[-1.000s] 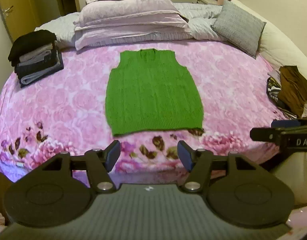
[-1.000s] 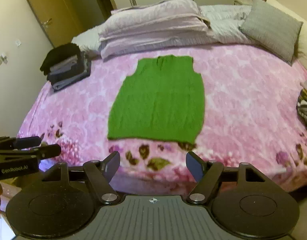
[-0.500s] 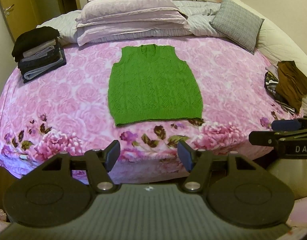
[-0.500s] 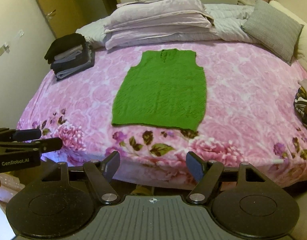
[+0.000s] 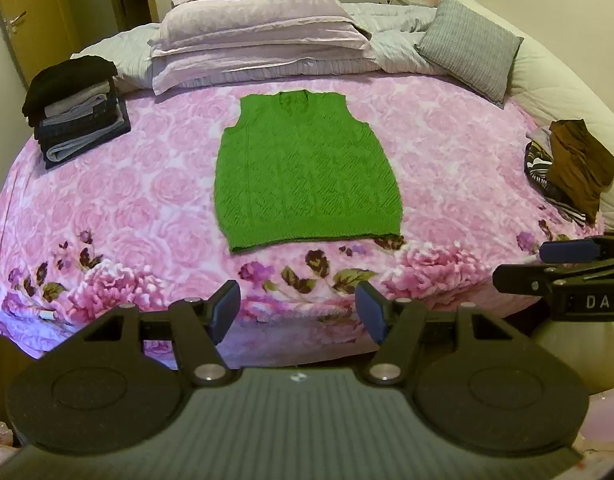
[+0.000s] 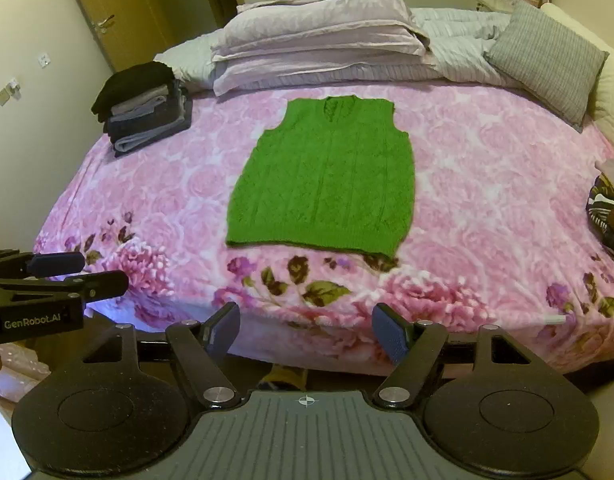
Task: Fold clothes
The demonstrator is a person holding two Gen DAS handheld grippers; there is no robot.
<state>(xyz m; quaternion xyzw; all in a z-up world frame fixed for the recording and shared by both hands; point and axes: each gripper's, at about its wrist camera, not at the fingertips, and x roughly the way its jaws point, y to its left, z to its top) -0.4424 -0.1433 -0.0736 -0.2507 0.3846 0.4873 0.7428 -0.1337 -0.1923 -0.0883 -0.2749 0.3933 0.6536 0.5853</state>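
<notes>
A green knitted sleeveless vest (image 5: 307, 176) (image 6: 327, 178) lies flat in the middle of the pink floral bedspread (image 5: 107, 208) (image 6: 487, 200), neck toward the pillows, hem toward me. My left gripper (image 5: 298, 312) hangs open over the bed's near edge, short of the hem, with nothing between its fingers. My right gripper (image 6: 307, 328) is open too, empty, just off the bed's front edge. Each gripper shows at the side of the other's view: the right gripper (image 5: 563, 268), the left gripper (image 6: 55, 276).
A stack of folded dark and grey clothes (image 5: 75, 116) (image 6: 143, 108) sits at the back left of the bed. Crumpled brown and patterned garments (image 5: 571, 168) lie at the right edge. Pillows (image 5: 263, 36) and a grey cushion (image 5: 471, 48) line the headboard side.
Both grippers have drawn back from the bed, so the vest looks smaller and farther and the bed's front edge now shows. Jaws stay as wide as before.
</notes>
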